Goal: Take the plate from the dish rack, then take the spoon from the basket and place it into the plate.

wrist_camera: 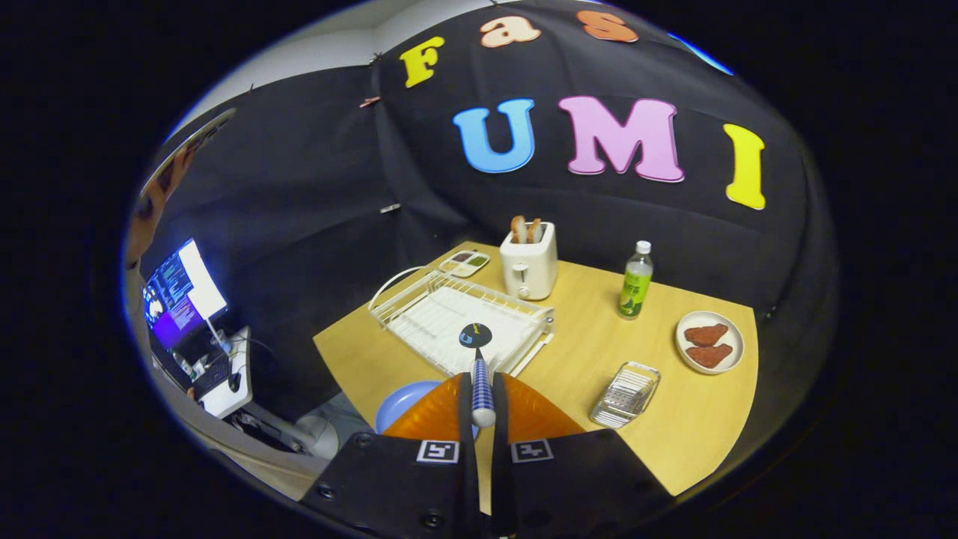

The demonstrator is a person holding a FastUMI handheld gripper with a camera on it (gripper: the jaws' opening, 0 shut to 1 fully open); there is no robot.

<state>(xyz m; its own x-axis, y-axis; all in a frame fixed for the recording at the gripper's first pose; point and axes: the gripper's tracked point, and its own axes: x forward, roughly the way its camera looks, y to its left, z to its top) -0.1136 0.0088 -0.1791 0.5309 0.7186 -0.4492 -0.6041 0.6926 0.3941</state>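
Spoon [481, 374] sits clamped by its striped handle between the gripper [483, 408] fingers, dark bowl pointing toward the white dish rack [456, 314]. Blue plate [404, 400] lies just beneath the fingers on the wooden table [584, 352]; the wire basket [625, 394] stands nearby.

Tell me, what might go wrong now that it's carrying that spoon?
1. The gripper pinches the spoon by its thin handle, with the bowl sticking out ahead; it might twist or slip before release.
2. The blue plate sits near the table's edge, partly hidden behind the fingers, so the drop could miss or nudge it off.
3. The dish rack lies just beyond, and the spoon could catch on it.
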